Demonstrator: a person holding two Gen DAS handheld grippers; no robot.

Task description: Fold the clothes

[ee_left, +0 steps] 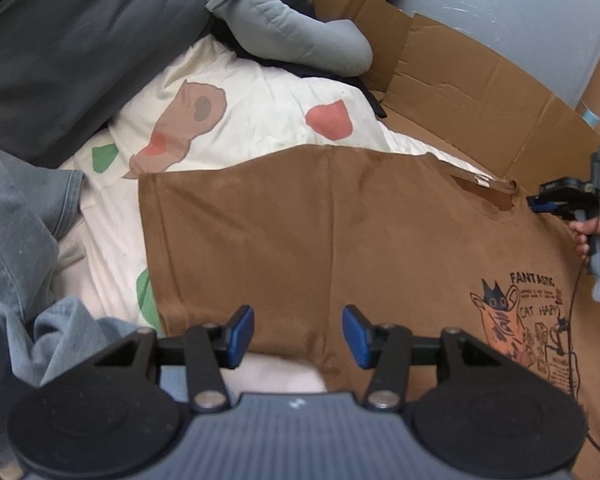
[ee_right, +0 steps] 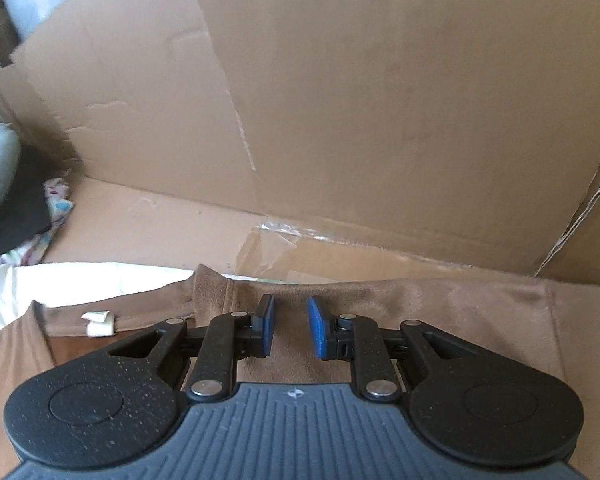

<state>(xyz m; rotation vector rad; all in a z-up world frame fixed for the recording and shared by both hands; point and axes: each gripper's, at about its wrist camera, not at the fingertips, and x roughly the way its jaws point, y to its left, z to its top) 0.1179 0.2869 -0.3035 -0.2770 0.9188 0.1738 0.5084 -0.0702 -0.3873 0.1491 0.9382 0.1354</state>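
A brown T-shirt with a cat print lies spread on cream patterned bedding. My left gripper stands open just above the shirt's near edge, with nothing pinched between its blue pads. At the right edge of the left wrist view, a hand holds my right gripper at the collar opening. In the right wrist view the right gripper hovers over the shoulder seam of the T-shirt, right of the collar's white label. Its jaws stand a narrow gap apart, with flat fabric below them.
Flattened cardboard forms a wall behind the shirt and fills the right wrist view as cardboard. A grey bolster and a dark grey cushion lie at the back left. Denim garments are heaped at the left.
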